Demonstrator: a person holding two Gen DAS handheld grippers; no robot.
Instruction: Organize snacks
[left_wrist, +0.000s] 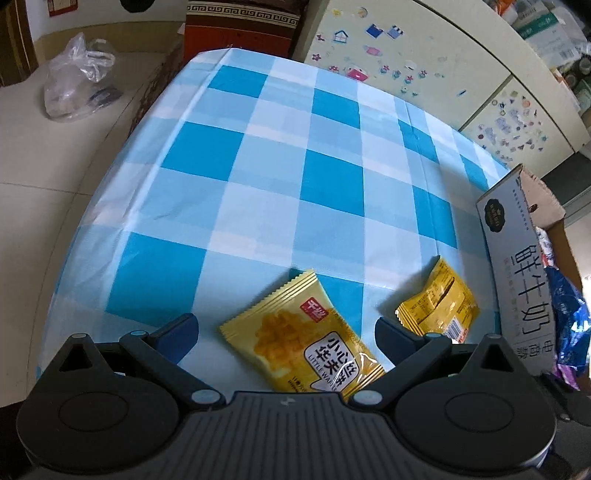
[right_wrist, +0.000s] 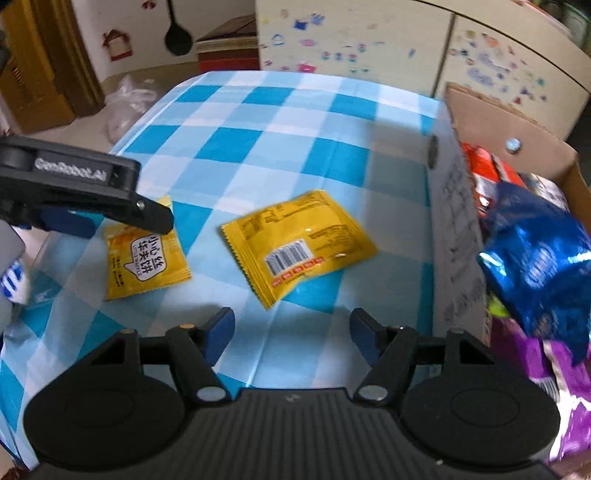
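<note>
Blue-and-white checked cloth (left_wrist: 258, 177) covers the table, which is otherwise bare beyond the near edge. On the floor to the far left lies a clear plastic bag (left_wrist: 75, 79); a sticker-covered cabinet (left_wrist: 406, 55) stands behind the table. At the right edge sits an open cardboard box (right_wrist: 458, 229) with printed characters on its outer wall; it holds a shiny blue packet (right_wrist: 539, 258), orange-red packets (right_wrist: 491, 177) and purple wrappers (right_wrist: 546, 362). Two yellow snack packets lie flat on the cloth, apart from each other: the face-up waffle packet (left_wrist: 306, 339) to the left, and the barcode-side-up packet (right_wrist: 299, 243) nearer the box. The left gripper (left_wrist: 286, 334) is spread wide, straddling the waffle packet, pads clear of it. The right gripper (right_wrist: 291, 334) stands partly parted and empty, just short of the barcode packet, touching nothing.
</note>
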